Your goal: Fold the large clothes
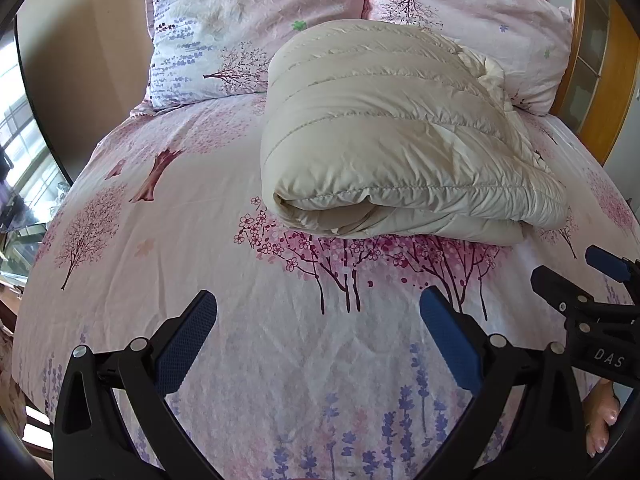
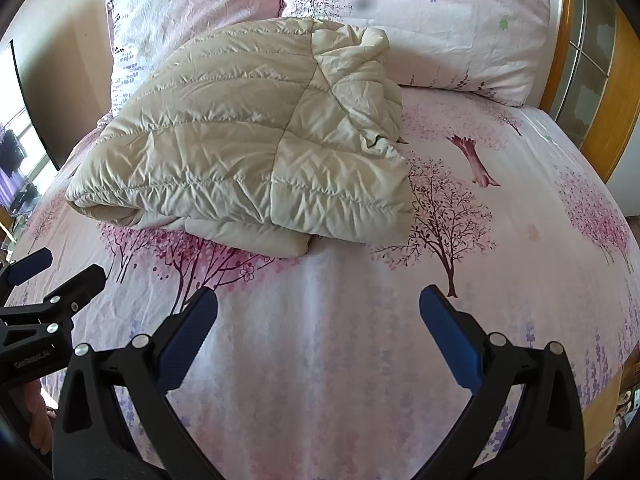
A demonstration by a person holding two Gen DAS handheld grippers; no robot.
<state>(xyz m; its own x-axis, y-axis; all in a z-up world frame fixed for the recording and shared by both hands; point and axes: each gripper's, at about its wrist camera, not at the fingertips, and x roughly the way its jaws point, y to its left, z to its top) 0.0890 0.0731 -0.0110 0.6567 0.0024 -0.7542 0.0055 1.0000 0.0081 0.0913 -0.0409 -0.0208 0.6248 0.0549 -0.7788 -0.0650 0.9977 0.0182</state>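
Note:
A cream quilted puffer jacket lies folded into a thick bundle on the bed; it also shows in the right wrist view. My left gripper is open and empty, held above the sheet short of the bundle's near edge. My right gripper is open and empty too, a little back from the bundle. The right gripper shows at the right edge of the left wrist view. The left gripper shows at the left edge of the right wrist view.
The bed has a pink floral sheet. Two floral pillows lean behind the jacket. A wooden headboard stands at the right. A window is at the left.

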